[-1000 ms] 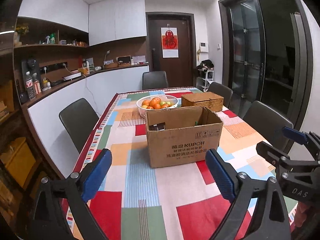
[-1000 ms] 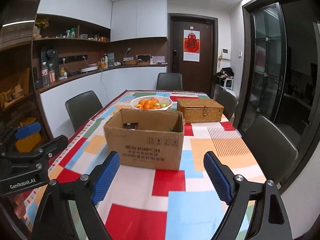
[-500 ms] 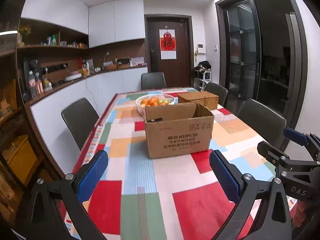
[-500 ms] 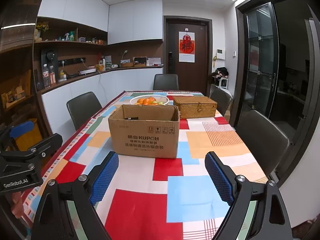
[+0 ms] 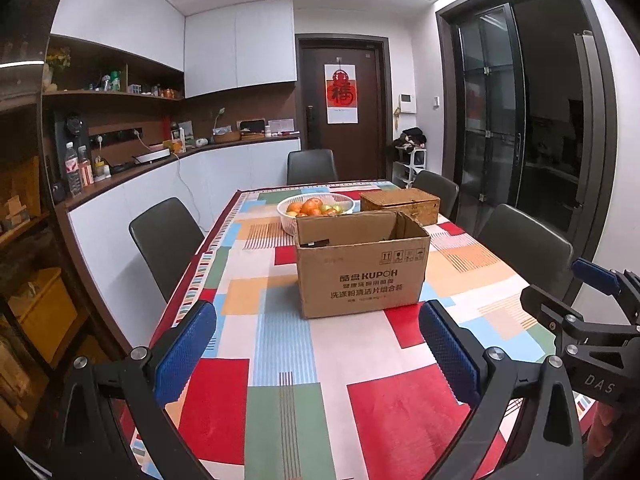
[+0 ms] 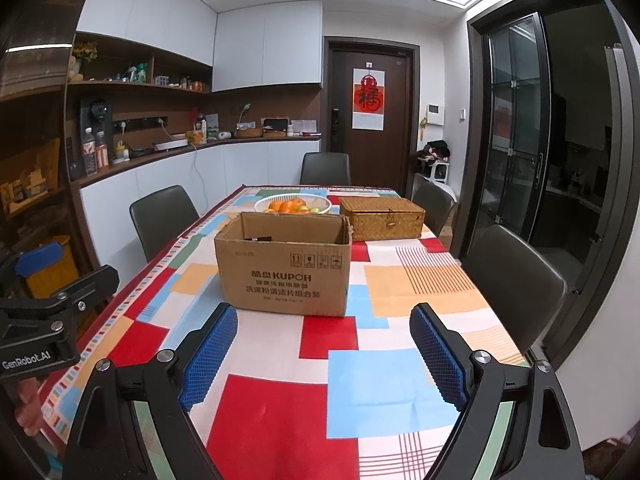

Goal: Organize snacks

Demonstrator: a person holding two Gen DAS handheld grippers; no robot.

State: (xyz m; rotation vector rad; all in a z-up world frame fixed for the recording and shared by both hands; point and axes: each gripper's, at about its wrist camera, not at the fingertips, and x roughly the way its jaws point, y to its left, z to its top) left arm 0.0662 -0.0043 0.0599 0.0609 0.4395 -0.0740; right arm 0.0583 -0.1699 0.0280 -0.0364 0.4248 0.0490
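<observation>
**Both grippers wide and empty before the snack carton**

Now the open cardboard carton (image 5: 362, 264) stands on the patchwork tablecloth (image 5: 280, 344) and serves as the landmark for everything else. Just behind it sits a white bowl of oranges (image 5: 316, 208), and behind it to the right a woven lidded basket (image 5: 400, 202). Inside the carton, against its left wall, a dark flat packet (image 5: 314, 243) shows; what it is cannot be told.

The left gripper (image 5: 316, 354) hovers in front of the carton, its jaws having just been opening, and they stand wide with only tablecloth between the blue pads (image 5: 186, 354). The right gripper (image 6: 324, 354) also hangs in front of the carton, jaws spread wide, nothing between them.

From the left wrist view the carton's left inner wall and right flap are seen, and the right gripper's black frame (image 5: 576, 320) juts in at the right edge, front-right of the carton. From the right wrist view the basket's (image 6: 382, 218) front with its clasp is plain, standing clear of the carton's (image 6: 284, 266) rear right corner, while the bowl (image 6: 294, 204) is half hidden behind the carton's back rim. That view also catches the left gripper's body (image 6: 44, 320) at the left edge, with fingertips (image 6: 28, 412) of a hand under it.

Dark chairs (image 6: 164, 218) stand left and right of the carton along the table.
</observation>
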